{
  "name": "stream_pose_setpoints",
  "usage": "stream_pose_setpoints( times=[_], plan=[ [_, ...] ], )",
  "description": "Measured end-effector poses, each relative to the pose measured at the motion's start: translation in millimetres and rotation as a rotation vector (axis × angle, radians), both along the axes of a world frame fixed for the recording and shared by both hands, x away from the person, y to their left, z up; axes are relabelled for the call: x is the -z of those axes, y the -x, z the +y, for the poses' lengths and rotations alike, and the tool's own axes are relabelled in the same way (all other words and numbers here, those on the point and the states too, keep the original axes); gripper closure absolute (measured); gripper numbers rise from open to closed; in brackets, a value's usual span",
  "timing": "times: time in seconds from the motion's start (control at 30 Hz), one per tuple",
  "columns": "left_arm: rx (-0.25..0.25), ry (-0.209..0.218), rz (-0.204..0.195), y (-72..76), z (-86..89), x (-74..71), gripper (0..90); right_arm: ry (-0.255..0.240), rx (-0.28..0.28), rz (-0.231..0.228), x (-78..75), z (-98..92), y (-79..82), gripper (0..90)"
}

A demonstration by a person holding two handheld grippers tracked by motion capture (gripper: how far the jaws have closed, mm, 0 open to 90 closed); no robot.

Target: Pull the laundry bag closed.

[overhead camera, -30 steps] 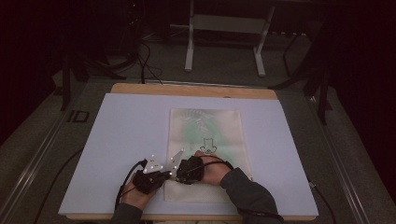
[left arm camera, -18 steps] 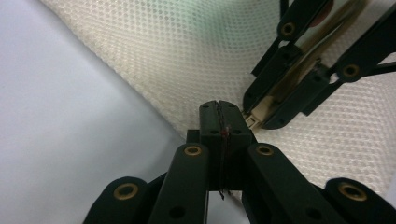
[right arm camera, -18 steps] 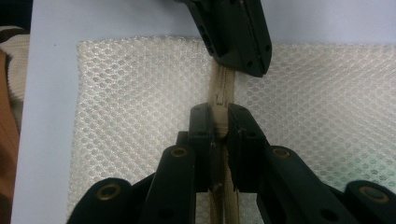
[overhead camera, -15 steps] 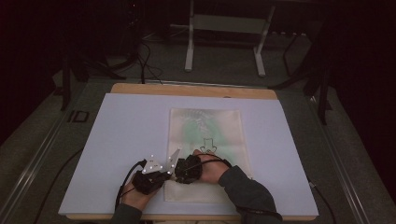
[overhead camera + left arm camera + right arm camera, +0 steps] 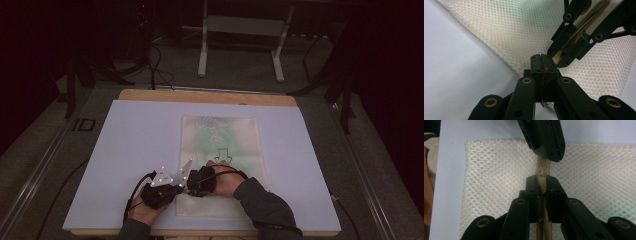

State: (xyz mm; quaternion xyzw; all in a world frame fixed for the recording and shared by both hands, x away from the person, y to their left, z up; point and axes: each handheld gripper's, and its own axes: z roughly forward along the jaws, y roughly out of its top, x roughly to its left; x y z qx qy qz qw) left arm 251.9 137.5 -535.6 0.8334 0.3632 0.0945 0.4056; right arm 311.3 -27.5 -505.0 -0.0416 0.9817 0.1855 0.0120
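From the high view, the mesh bag [image 5: 222, 160] lies flat on the white desk [image 5: 125, 150], with something green showing faintly through it. My hands meet at its near end, the left tongs [image 5: 186, 176] and right tongs [image 5: 196, 181] almost touching there.

In the left gripper view, my left tongs [image 5: 541, 65] are closed tight at the bag's [image 5: 519, 32] edge. A thin dark sliver sits between the pads, likely mesh or zip tape, though I cannot tell for sure. The right tongs [image 5: 557, 58] come in from the upper right, pinched on a tan strip.

In the right gripper view, my right tongs [image 5: 541, 186] are clamped on the tan zip [image 5: 543, 168] that runs along the middle of the bag [image 5: 496, 177]. The left tongs [image 5: 549, 150] come down from the top and meet the same zip line farther along.

I judge the bag light, soft and floppy; the mesh will stretch and bunch if I pull on it alone. The zip tape is the firmer part, so that is the place to hold, one grip to anchor, the other to pull along the line.
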Motion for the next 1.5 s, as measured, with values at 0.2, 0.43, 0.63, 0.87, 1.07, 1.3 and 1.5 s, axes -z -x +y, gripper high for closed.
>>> stream_pose_setpoints(
  times=[0.2, 0.43, 0.63, 0.87, 1.07, 1.3, 1.5],
  plan=[
    [-0.004, -0.011, 0.016, -1.5, -2.3, 1.5, 89.3, 0.010, -0.010, -0.011, -0.4, 1.3, 0.6, 81.7],
    [-0.009, 0.005, 0.039, -3.2, -1.4, 2.1, 89.4, 0.032, -0.019, -0.015, -1.7, 2.7, 0.7, 81.8],
    [-0.009, 0.007, 0.044, -3.4, -1.5, 2.2, 89.4, 0.039, -0.017, -0.016, -2.2, 2.6, 1.4, 82.0],
    [-0.009, 0.009, 0.046, -3.4, -1.4, 2.2, 89.5, 0.040, -0.017, -0.021, -2.4, 2.3, 2.1, 82.1],
    [-0.009, 0.011, 0.050, -3.8, -0.8, 2.3, 89.5, 0.050, -0.019, -0.025, -3.3, 0.6, 2.5, 82.2],
    [-0.010, 0.012, 0.051, -3.7, -0.7, 2.4, 89.5, 0.053, -0.015, -0.019, -4.0, -4.6, 1.8, 82.2],
    [-0.007, 0.008, 0.052, -3.8, -0.2, 2.3, 89.5, 0.053, -0.006, -0.012, -4.9, -10.7, 1.6, 82.2]
  ],
)
